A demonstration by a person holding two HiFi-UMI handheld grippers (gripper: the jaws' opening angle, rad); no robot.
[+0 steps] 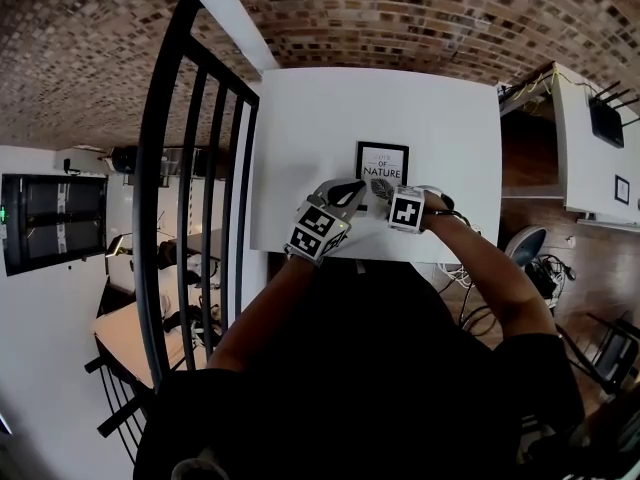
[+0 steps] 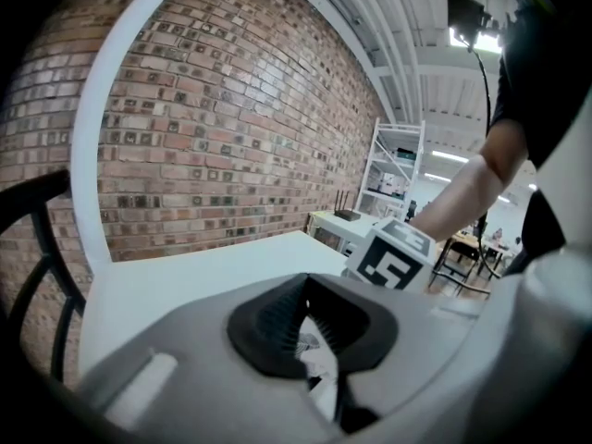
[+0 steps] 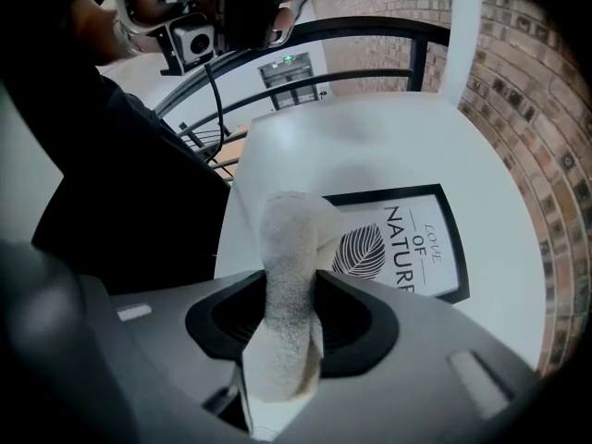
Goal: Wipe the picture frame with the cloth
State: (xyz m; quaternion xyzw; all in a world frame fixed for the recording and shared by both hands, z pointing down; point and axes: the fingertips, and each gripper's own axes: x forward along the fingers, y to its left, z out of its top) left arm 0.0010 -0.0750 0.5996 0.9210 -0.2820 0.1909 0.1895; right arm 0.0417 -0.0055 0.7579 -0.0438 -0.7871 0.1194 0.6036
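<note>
A black picture frame (image 1: 381, 160) with a leaf print and "Love of Nature" lettering lies flat on the white table (image 1: 300, 148). In the right gripper view the picture frame (image 3: 421, 239) lies just ahead of the jaws. My right gripper (image 3: 291, 308) is shut on a rolled grey cloth (image 3: 289, 266) that sticks up between its pads. In the head view the right gripper (image 1: 384, 189) sits over the frame's near edge. My left gripper (image 1: 349, 188) rests at the frame's near-left corner. In its own view the left gripper (image 2: 308, 326) has its pads meeting, with a sliver of leaf print behind the slit.
A black metal railing (image 1: 190, 168) runs along the table's left side. A brick wall (image 2: 231, 118) stands behind the table. A second white desk (image 1: 600, 148) with a router is at the right, and chairs and cables (image 1: 540, 258) lie on the floor below it.
</note>
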